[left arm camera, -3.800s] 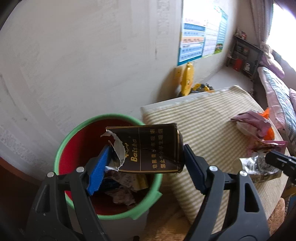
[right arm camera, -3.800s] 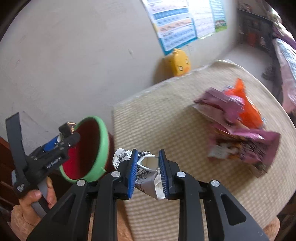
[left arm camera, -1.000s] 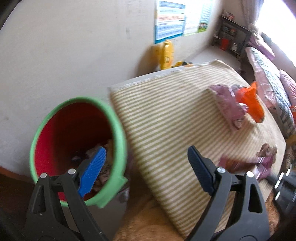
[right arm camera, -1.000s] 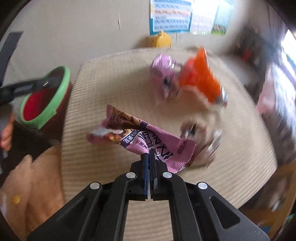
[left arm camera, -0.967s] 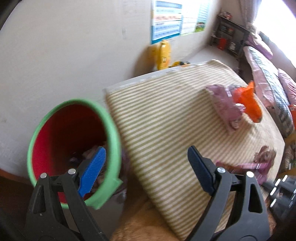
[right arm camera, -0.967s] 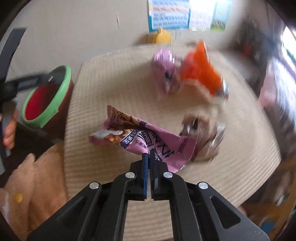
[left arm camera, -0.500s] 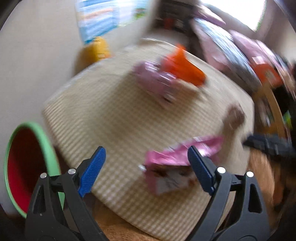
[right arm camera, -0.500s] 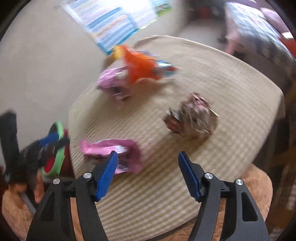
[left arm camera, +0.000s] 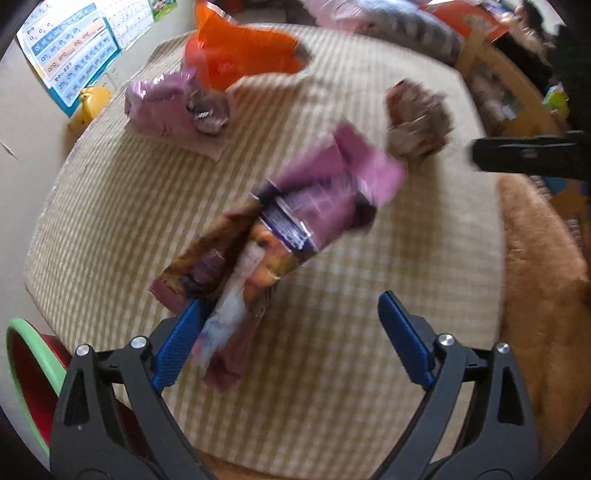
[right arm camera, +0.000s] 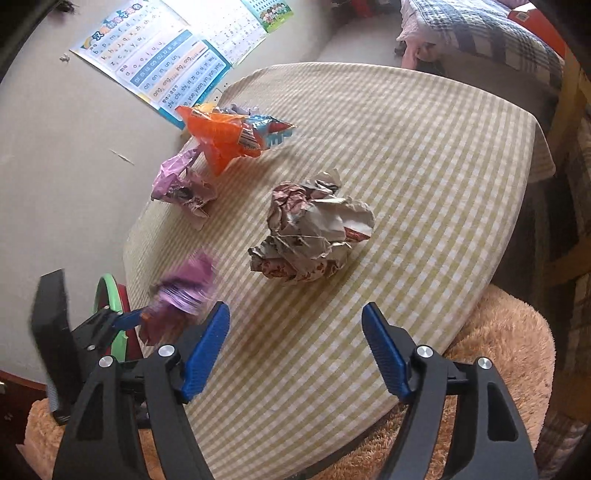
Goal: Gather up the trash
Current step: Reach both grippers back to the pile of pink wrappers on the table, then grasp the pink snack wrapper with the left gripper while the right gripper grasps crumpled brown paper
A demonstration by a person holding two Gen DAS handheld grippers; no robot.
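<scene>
A purple snack wrapper [left arm camera: 295, 221] lies on the checked tablecloth [left arm camera: 110, 206]. My left gripper [left arm camera: 288, 343] hangs over it, open, and the wrapper's near end lies against its left finger [left arm camera: 173, 347]. My right gripper [right arm camera: 295, 350] has nothing between its fingers, and its jaws are opening. Beyond it sits a crumpled paper ball [right arm camera: 314, 232], with the blurred purple wrapper [right arm camera: 184, 291] to its left. An orange wrapper [right arm camera: 225, 136] and a crumpled pink wrapper [right arm camera: 181, 188] lie near the wall. The green-rimmed red bin [left arm camera: 22, 354] stands past the table's left edge.
An alphabet poster [right arm camera: 166, 70] hangs on the wall, with a yellow toy [left arm camera: 88, 107] below it. A fuzzy tan cushion [right arm camera: 509, 332] adjoins the table's near edge. A bed with checked bedding [right arm camera: 480, 29] is at the far right.
My right gripper has let go of the purple wrapper and opened; the wrapper now lies on the cloth. My left gripper has swung from the bin to over the wrapper.
</scene>
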